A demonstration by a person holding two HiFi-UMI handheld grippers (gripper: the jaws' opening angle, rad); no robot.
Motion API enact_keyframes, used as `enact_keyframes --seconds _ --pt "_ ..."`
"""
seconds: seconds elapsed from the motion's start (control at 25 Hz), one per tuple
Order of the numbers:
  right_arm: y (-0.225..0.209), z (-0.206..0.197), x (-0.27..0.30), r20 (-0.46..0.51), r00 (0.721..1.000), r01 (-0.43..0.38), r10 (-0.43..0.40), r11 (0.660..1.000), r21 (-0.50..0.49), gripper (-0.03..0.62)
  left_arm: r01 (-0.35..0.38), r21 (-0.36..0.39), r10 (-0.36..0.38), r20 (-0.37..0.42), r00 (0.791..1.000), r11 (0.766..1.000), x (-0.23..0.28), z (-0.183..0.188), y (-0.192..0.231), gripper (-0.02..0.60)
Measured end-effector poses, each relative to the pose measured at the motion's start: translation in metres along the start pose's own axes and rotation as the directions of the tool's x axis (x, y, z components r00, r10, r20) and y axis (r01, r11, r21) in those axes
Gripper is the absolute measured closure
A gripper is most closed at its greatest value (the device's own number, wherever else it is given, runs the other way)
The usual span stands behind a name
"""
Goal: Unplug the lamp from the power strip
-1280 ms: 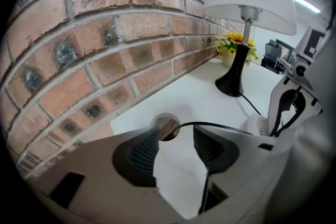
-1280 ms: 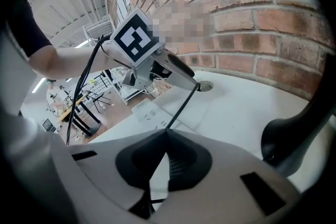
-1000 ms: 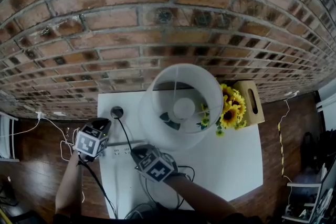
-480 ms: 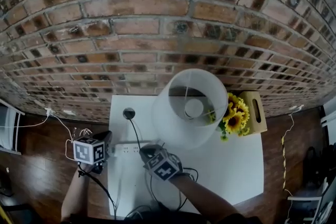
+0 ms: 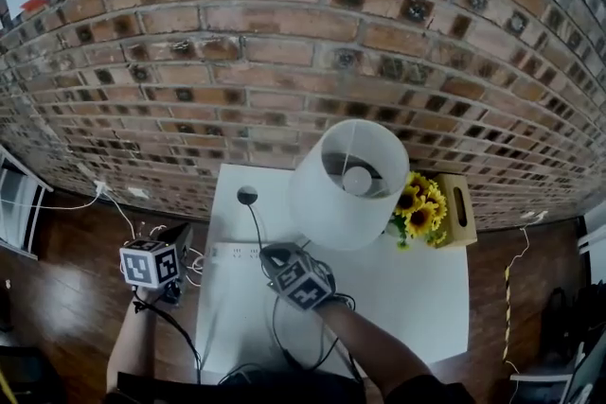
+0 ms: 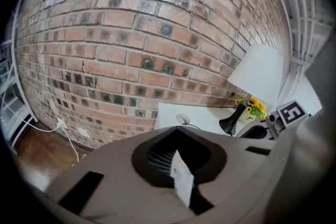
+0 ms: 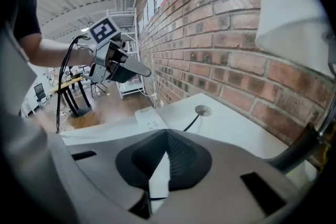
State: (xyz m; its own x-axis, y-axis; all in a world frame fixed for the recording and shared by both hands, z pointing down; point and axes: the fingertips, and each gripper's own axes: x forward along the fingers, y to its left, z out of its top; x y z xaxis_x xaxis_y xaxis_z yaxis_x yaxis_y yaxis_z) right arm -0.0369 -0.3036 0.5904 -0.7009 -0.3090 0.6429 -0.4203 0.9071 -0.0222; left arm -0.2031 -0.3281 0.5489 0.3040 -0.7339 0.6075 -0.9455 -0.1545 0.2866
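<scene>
- Two hand-held grippers work at a white table (image 5: 417, 298) set against a brick wall (image 5: 284, 61), seen from above. Clock directions take the wall as 12 o'clock.
- Lamp (image 5: 348, 184): stands at 12 to 1 o'clock on the table, close to the wall. It has a wide white shade on a dark stem.
- Strip (image 5: 235, 253): a white power strip lying flat at 9 o'clock, along the table's left edge, with its sockets facing up.
- Cord (image 5: 254, 222): a black cord leaves a round hole (image 5: 247, 195) at 11 o'clock. It runs toward 6 o'clock past the strip's right end and under the right gripper. Which device it belongs to cannot be told.
- Left gripper (image 5: 176, 243): held off the table at 9 o'clock, over the wood floor (image 5: 66, 298) and apart from the strip. Its tip points toward 1 o'clock. Its own view shows the jaws drawn nearly together, with a small white sliver in the slit. What that sliver is cannot be told.
- Right gripper (image 5: 276, 257): held over the table just left of centre, tip toward 10 o'clock, near the strip's right end. Its jaws are narrow, with only a thin pale slit between them, and the strip lies ahead of them.
- Sunflowers (image 5: 418, 208): a yellow bunch at 2 o'clock, just right of the lamp.
- Box (image 5: 456, 208): a wooden box with a slot handle at 3 o'clock, beside the flowers.
</scene>
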Motion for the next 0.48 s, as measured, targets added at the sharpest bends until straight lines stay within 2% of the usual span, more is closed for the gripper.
enact_keyframes --seconds 0.24,0.48 --pt "0.014 0.036 -0.024 0.099 0.994 -0.042 0.037 0.998 0.049 0.591 -0.007 0.014 0.006 0.059 0.998 1.000 -0.029 0.011 -0.008 0.560" --pt "0.029 0.070 -0.044 0.184 0.982 -0.046 0.038 0.998 0.039 0.591 0.008 0.054 -0.015 0.128 0.992 0.998 -0.063 0.025 -0.023 0.560"
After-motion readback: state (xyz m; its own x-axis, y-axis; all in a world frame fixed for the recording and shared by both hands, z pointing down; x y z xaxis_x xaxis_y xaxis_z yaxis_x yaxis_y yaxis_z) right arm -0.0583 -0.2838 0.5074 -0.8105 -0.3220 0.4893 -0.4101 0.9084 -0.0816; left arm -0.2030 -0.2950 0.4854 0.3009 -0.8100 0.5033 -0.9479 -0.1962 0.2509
